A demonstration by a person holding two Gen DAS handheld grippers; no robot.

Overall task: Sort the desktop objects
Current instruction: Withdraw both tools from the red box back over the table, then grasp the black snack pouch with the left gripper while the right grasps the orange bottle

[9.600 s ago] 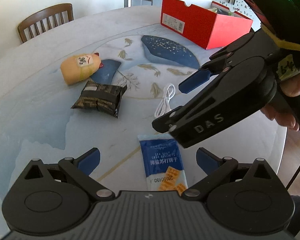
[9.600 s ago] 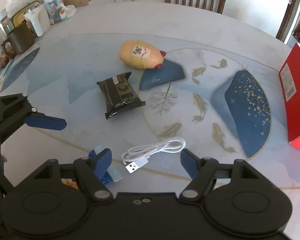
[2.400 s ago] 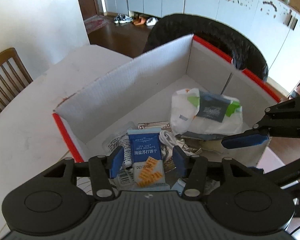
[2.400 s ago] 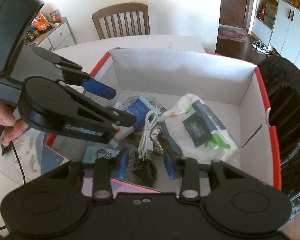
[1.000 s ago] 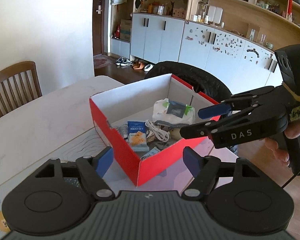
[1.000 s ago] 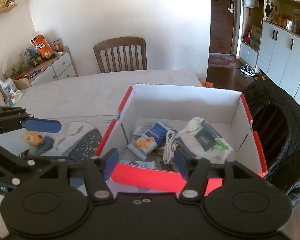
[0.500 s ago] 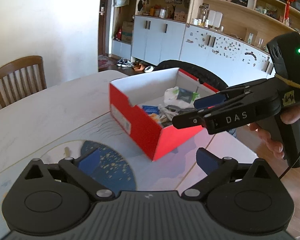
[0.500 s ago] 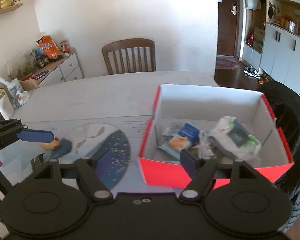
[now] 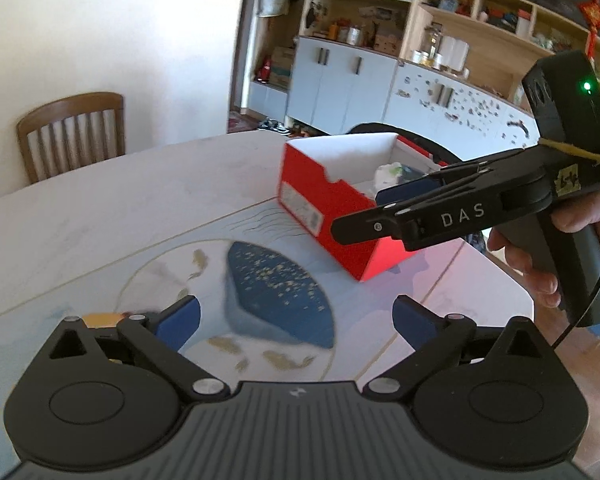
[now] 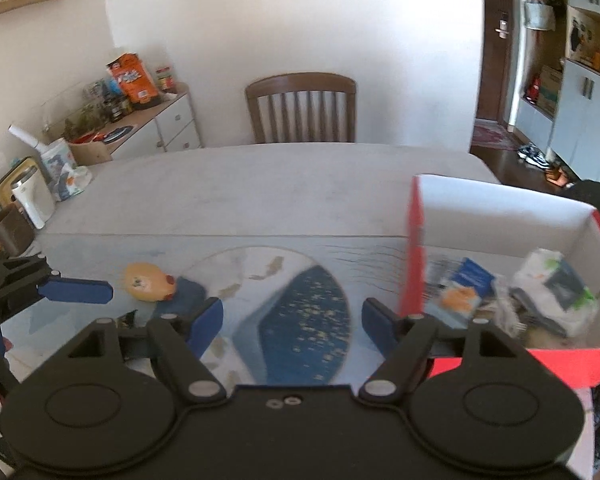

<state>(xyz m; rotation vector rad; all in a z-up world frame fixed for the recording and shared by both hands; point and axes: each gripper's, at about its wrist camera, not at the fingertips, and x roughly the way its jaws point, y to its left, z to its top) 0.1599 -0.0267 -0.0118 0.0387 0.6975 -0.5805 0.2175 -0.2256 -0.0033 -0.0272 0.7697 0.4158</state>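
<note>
**Both grippers empty beside the red box, plush toy left on the table**

The left gripper [image 9: 296, 316] was seen with its jaws spread fully apart and nothing between them. The right gripper [image 10: 292, 322] was likewise seen wide apart and empty, its jaws judged near the end of their opening. The red shoebox [image 10: 500, 280] stood on the table [image 10: 260, 184], and a blue cracker packet [image 10: 466, 286] and a white wipes pack [image 10: 556, 292] lay inside it. A yellow plush toy [image 10: 148, 282] lay on the table well left of the box.

A risk was judged from here: with both grippers held close together left of the box, a collision between them could be caused if both were sent toward the toy at once. The soft, rounded toy could also be squeezed out of the pads if gripped near its end.

The box contents and the whole toy were shown only by the right wrist view. The person's hand [image 9: 540, 264] on the right gripper's handle was shown only by the left wrist view, where just an orange edge was visible behind the left finger.
</note>
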